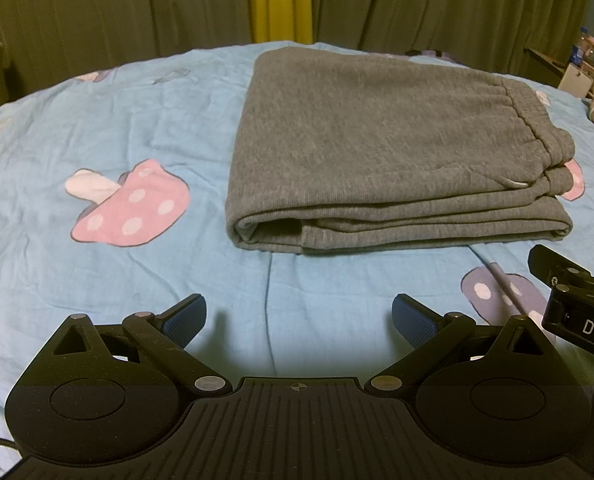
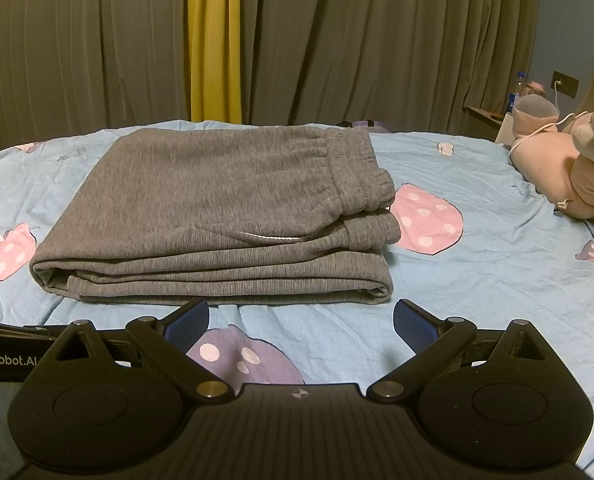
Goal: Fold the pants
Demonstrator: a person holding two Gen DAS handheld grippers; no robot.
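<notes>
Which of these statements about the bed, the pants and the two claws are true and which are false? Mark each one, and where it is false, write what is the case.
1. The grey pants lie folded in a flat stack on the blue bedsheet. True.
2. The left claw is shut on the pants. False: it is open and holds nothing, short of the near edge.
3. The right claw is open and empty. True.
4. The elastic waistband lies on the stack's left side in the right wrist view. False: it is on the right side.
5. A pink plush toy lies on the pants. False: it lies apart, at the bed's right edge.
</notes>
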